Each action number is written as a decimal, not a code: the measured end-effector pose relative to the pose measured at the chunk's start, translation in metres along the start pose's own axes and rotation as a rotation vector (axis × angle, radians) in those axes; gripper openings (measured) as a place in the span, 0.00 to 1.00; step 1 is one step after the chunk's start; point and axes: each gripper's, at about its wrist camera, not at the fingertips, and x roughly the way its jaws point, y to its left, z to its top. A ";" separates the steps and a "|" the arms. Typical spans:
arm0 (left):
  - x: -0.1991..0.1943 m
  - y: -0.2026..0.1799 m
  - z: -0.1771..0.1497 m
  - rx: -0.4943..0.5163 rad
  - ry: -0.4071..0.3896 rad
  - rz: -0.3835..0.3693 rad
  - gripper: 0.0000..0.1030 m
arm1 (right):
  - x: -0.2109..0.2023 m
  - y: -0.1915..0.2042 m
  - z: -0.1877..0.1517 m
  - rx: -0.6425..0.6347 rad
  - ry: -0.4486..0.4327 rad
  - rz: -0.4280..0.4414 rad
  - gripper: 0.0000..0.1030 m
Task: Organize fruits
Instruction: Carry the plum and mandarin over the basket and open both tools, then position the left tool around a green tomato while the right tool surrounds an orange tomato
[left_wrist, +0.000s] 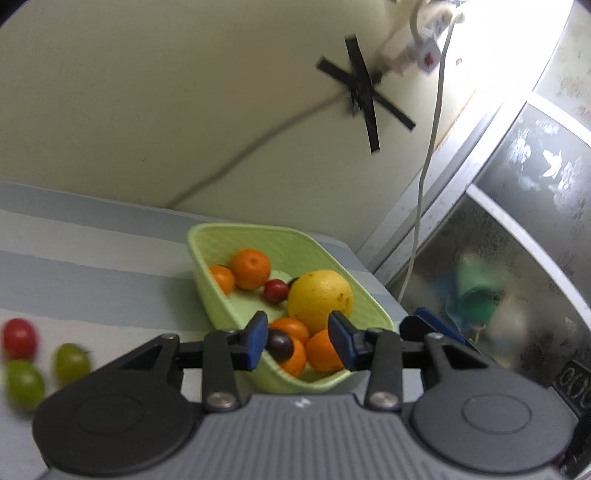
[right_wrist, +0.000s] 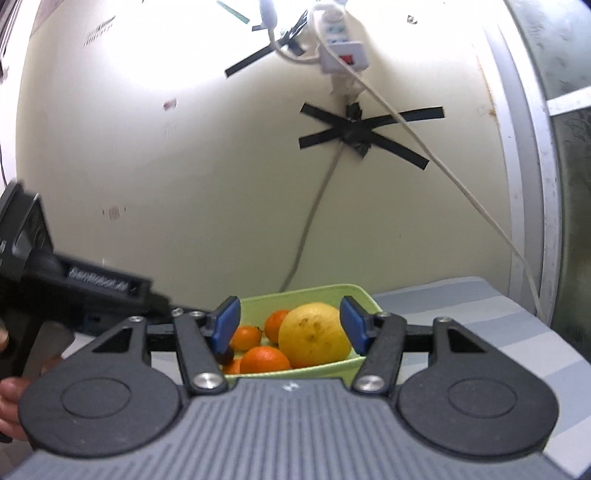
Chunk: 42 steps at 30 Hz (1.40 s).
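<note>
Both the left claw (left_wrist: 298, 339) and right claw (right_wrist: 290, 326) hung released over the pale green plastic basket (left_wrist: 258, 236) of oranges; next pick: loose red and green tomatoes (left_wrist: 72, 362) at 9 o'clock on the striped counter (left_wrist: 92, 266), best gripped gently.

- Left wrist view: strong light enters at the upper right and blows out the wall (left_wrist: 491, 74) there to pure white.
- Motion blur smears the black tape cross (left_wrist: 364, 92) and the small tomatoes (left_wrist: 22, 362) at lower left.
- The frosted panel (left_wrist: 517, 258) at right shows only soft, unfocused shapes.
- Right wrist view: glare washes out the upper left and centre around the power strip (right_wrist: 341, 44).
- The basket (right_wrist: 332, 295) area is evenly lit, with soft shadows.
- Both views: fisheye curvature bends straight edges; the corners vignette to black.
</note>
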 end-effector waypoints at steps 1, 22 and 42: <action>-0.010 0.004 -0.002 -0.005 -0.016 0.004 0.36 | -0.002 0.002 0.000 0.003 -0.003 0.007 0.60; -0.087 0.074 -0.049 0.014 -0.108 0.310 0.50 | 0.049 0.116 -0.027 -0.246 0.341 0.243 0.43; -0.081 0.064 -0.060 0.051 -0.086 0.365 0.27 | 0.101 0.131 -0.037 -0.235 0.468 0.202 0.32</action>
